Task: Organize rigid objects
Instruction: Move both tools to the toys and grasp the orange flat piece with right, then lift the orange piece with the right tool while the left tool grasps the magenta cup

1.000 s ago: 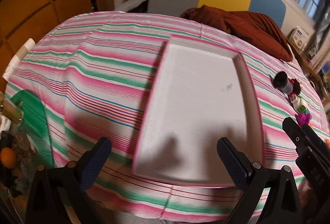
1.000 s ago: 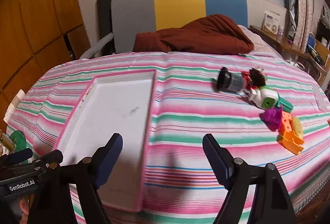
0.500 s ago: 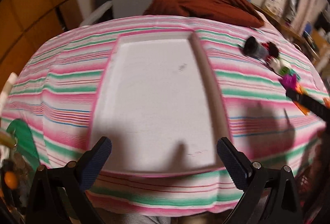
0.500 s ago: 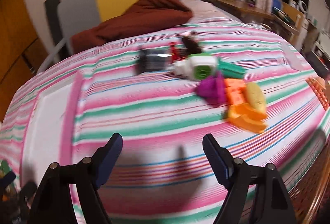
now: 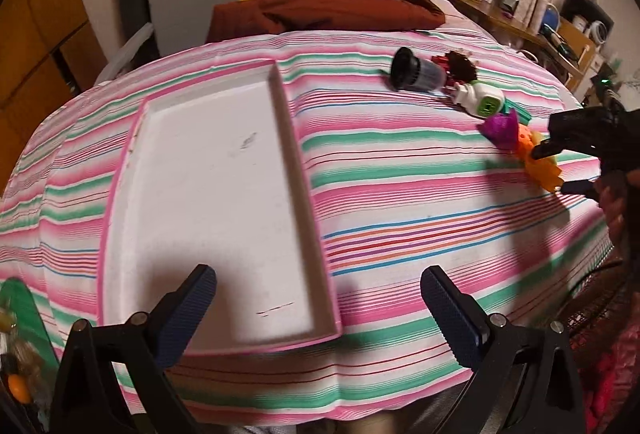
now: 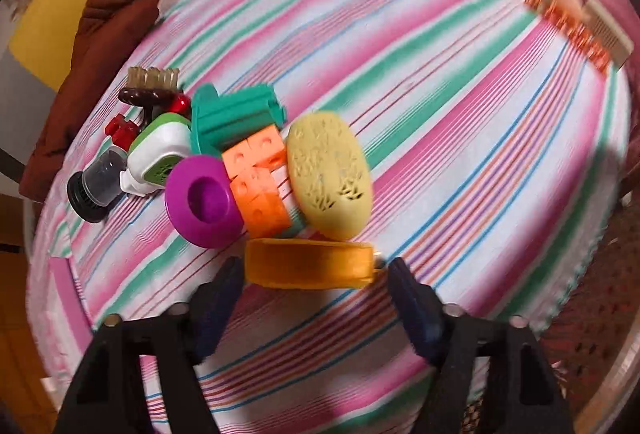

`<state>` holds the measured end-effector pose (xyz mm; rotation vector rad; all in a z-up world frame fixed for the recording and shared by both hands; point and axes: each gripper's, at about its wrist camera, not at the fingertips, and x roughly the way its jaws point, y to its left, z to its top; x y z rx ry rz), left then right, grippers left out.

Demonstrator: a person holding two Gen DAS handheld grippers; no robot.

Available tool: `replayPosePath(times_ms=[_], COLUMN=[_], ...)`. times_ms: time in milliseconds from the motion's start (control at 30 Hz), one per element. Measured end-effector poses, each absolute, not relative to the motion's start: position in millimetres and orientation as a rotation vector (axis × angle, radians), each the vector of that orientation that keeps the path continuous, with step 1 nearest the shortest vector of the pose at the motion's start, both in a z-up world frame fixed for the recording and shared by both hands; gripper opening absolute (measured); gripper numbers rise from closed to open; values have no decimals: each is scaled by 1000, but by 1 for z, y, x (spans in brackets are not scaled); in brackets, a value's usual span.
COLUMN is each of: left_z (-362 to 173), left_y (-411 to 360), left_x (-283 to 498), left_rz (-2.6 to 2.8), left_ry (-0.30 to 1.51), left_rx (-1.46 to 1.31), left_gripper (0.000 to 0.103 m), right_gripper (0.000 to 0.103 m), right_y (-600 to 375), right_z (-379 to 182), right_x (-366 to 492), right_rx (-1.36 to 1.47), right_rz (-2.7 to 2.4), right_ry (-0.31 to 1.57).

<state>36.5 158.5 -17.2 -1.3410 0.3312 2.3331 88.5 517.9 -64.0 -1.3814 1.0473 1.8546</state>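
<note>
Right gripper (image 6: pixel 310 286) jaws just narrowing, straddling the orange ring (image 6: pixel 308 268), not clamped yet; looks light, stiff, prob slick plastic, so pinch across outer sides; left gripper (image 5: pixel 318 298) wide open, empty.

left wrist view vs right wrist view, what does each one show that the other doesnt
Only the left wrist view shows the whole white tray, empty, with the open left hand-held gripper above its near end, and the right one from the side.

Only the right wrist view shows the yellow oval piece up close and the orange ring between the pads of the right hand-held gripper, whose jaws have just been closing; contact is unclear.

Both show the toy pile, including the purple cup, on the striped cloth.
</note>
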Motion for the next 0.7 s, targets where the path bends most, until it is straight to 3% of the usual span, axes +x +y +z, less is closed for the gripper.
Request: replayPosePath(times_ms=[133,300,533,700], left_z=[-18,-19,-16,-20], left_y=[168,181,216,266], left_x=[36,33,14,6], left_rz=[2316,2324,2347,2329], left_ry=[343,392,408,483], left_rx=[-1342,-1336,-1326,-1260], left_gripper=[103,103,103,103], right_gripper=[58,56,52,52], right_y=[521,518,528,536], right_z=[-66,-68,-66,-56], right_x=[83,78,97,118], right_rx=[-1388,-1408,-1318,-1208], right_rz=[1889,1952,2054,2060], right_ry=[996,928,1130,1151])
